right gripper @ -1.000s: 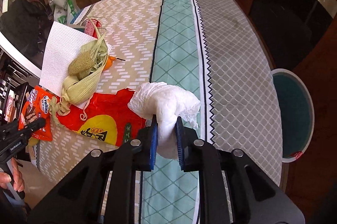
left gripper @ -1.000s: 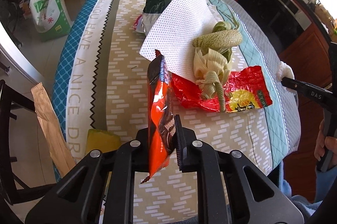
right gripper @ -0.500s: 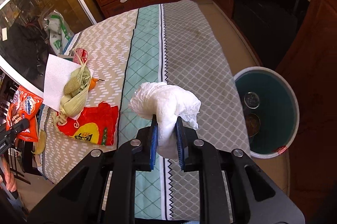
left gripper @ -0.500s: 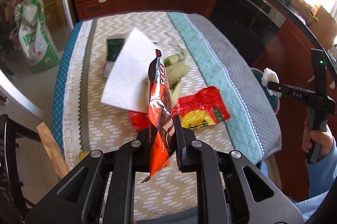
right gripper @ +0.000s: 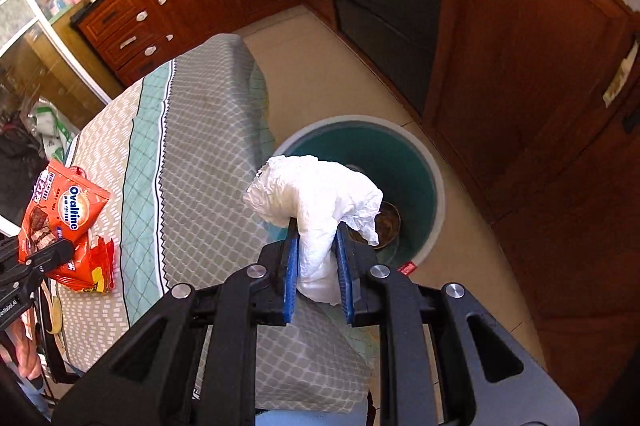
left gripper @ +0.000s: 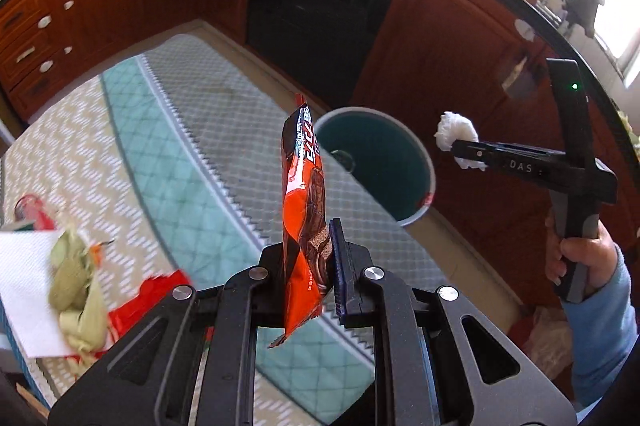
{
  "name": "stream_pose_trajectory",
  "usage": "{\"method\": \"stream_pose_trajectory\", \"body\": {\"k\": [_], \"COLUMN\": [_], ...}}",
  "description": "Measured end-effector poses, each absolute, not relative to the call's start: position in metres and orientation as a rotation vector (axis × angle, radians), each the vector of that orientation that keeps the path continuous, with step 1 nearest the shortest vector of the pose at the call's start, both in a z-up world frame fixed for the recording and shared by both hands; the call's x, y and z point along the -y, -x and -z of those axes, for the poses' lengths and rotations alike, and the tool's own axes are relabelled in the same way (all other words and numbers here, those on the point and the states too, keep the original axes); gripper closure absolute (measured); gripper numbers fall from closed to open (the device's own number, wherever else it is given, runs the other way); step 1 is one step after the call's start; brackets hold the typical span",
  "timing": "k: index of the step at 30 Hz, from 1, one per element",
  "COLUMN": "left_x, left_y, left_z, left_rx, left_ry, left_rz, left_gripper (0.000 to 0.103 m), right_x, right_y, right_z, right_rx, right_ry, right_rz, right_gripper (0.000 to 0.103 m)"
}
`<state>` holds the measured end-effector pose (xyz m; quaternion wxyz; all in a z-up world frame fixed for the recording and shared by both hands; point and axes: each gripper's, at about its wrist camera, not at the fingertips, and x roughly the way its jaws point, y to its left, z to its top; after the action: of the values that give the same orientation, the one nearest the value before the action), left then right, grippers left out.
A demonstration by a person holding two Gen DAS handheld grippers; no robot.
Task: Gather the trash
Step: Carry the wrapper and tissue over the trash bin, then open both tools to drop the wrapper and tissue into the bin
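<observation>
**Both hands loaded, bin straight ahead**

Your right gripper [right gripper: 316, 266] is clamped on the crumpled tissue [right gripper: 316, 194], and the bin [right gripper: 420, 162] sits on the floor just ahead and below it, beside the table [right gripper: 200, 154]. That hand is nearer. Your left gripper [left gripper: 310, 266] pinches the orange wrapper [left gripper: 304, 194] upright, long axis vertical, farther back over the cloth. Both point forward and down.
</observation>
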<state>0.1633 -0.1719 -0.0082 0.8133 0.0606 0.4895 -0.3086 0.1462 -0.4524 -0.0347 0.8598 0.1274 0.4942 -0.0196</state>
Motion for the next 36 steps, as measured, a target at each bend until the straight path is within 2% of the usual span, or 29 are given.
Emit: {"method": "stream_pose_trajectory", "body": {"k": [8,15,16,17,18,22,29,30,31,33,36], "left_x": [0.291,0.346,0.350,0.351,0.353,0.352,0.334,0.329,0.328,0.322,0.314], "left_y": [-0.192,-0.211,-0.213,-0.215,-0.217,-0.222,-0.229,-0.230,-0.227,-0.227,-0.227], "left_z": [0.051,0.103,0.109,0.113,0.116,0.120,0.114,0.112,0.111,0.107,0.105], "left_rx": [-1.141,-1.244,-1.253,-1.259,-1.251,-1.236,-1.220,-1.216,-1.213,-1.205,-1.197], "left_ry": [-0.251,-0.280,-0.285,-0.293,-0.302,-0.309,-0.284,-0.275,-0.267,-0.253,-0.246], "left_rz": [0.781,0.798,0.789,0.774,0.755,0.727,0.693,0.689,0.683,0.680,0.676], "left_gripper": [0.088,0.084,0.073,0.053,0.047,0.033,0.020,0.019,0.016,0.011,0.008], "right_x": [0.499,0.530,0.532,0.534,0.535,0.539,0.532,0.531,0.530,0.526,0.521], "right_y": [-0.141,-0.144,-0.145,-0.147,-0.149,-0.154,-0.167,-0.168,-0.170,-0.173,-0.175], "right_z": [0.056,0.071,0.072,0.073,0.074,0.081,0.093,0.094,0.095,0.096,0.094], "right_rx": [-1.046,-1.065,-1.067,-1.070,-1.072,-1.081,-1.106,-1.111,-1.116,-1.118,-1.117], "right_ry": [-0.361,-0.415,-0.415,-0.417,-0.419,-0.427,-0.430,-0.428,-0.428,-0.425,-0.418], "right_rz": [0.083,0.097,0.096,0.094,0.091,0.079,0.052,0.047,0.040,0.035,0.030], "right_gripper": [0.085,0.085,0.085,0.085,0.085,0.085,0.084,0.078,0.060,0.029,0.027]}}
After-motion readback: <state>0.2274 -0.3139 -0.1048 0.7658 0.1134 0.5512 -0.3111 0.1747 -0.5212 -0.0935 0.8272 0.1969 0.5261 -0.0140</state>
